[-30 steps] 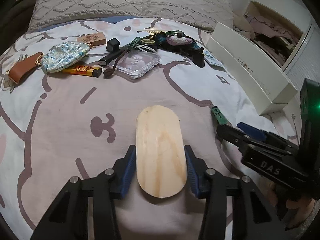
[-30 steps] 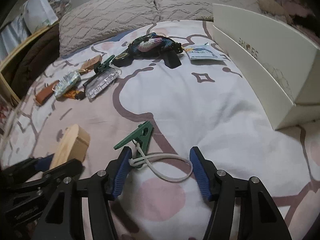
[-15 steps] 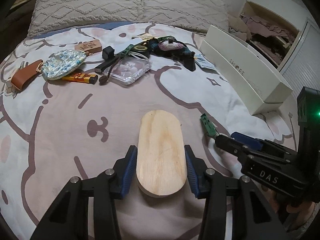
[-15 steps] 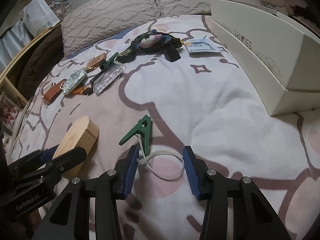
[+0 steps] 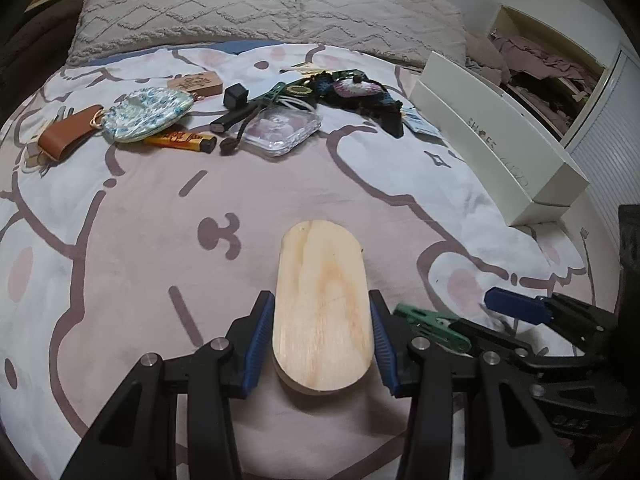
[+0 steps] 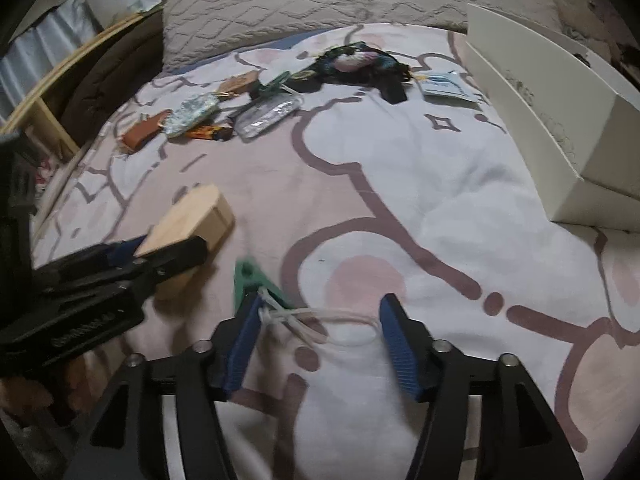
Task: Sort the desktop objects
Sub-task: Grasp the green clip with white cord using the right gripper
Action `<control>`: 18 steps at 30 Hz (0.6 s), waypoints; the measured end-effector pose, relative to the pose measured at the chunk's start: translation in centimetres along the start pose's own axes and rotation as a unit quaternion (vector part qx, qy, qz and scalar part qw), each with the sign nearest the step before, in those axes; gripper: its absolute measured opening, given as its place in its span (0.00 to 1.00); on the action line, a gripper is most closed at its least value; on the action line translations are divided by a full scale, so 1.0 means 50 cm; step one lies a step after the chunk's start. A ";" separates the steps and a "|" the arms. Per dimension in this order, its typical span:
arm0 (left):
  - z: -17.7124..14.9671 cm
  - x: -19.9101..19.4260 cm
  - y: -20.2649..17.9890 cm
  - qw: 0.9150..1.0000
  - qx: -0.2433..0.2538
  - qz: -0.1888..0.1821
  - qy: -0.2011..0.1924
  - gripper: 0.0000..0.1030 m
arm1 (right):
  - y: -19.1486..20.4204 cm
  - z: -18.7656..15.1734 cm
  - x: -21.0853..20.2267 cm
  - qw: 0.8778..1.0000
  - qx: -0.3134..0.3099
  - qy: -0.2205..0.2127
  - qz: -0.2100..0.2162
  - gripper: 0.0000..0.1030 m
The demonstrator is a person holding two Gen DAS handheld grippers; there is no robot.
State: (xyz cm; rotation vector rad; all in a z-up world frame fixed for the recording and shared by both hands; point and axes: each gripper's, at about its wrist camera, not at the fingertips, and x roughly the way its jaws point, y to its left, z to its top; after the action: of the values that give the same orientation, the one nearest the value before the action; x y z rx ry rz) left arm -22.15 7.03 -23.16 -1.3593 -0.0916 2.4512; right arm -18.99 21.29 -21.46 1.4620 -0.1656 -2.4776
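Note:
My left gripper (image 5: 322, 340) is shut on an oval pale wooden block (image 5: 322, 304), a blue pad on each long side, low over the pink-and-white blanket (image 5: 160, 240). The block (image 6: 188, 224) and left gripper (image 6: 120, 264) show at the left of the right wrist view. A green clip (image 6: 250, 280) with a white cord loop (image 6: 320, 320) lies on the blanket between the fingers of my right gripper (image 6: 320, 340). Its jaws are opening, and the pads do not press on the cord. In the left wrist view the clip (image 5: 424, 318) lies just right of the block, beside the right gripper (image 5: 500, 320).
A long white shoebox (image 5: 500, 152) stands along the right side. At the back lie a floral pouch (image 5: 144, 114), a brown leather holder (image 5: 66, 132), a lighter (image 5: 180, 140), a clear case (image 5: 282, 130), a dark crochet piece (image 5: 356, 90) and a packet (image 6: 444, 86). A grey pillow (image 5: 260, 4) lies behind them.
The right gripper narrowed around the cord loop, then widened again while shifting toward the left gripper. The clip and cord now lie closer to the wooden block. The left gripper barely moved.

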 end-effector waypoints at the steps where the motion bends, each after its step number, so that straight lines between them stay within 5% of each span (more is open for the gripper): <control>1: -0.002 0.000 0.002 1.000 0.000 0.000 0.001 0.45 | 0.002 0.001 -0.002 1.000 0.001 0.001 0.001 0.71; 3: -0.005 0.000 0.006 1.000 0.001 0.000 0.003 0.45 | 0.006 0.001 -0.007 1.000 -0.002 -0.001 0.001 0.78; 11: -0.011 -0.005 0.020 1.000 -0.003 0.004 0.001 0.45 | 0.019 -0.011 -0.010 0.999 -0.027 0.034 -0.011 0.78; 15: -0.012 -0.005 0.028 1.000 -0.003 0.005 0.001 0.45 | 0.015 -0.033 -0.005 0.994 -0.042 0.077 -0.066 0.78; 18: -0.015 -0.005 0.027 1.000 -0.001 0.005 0.000 0.45 | 0.019 -0.039 -0.019 0.990 -0.066 0.068 -0.101 0.78</control>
State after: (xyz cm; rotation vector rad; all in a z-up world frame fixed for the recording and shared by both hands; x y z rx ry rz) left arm -21.77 5.60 -23.67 -1.3632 -0.0867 2.4602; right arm -16.68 20.69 -21.37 1.6554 0.1793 -2.4747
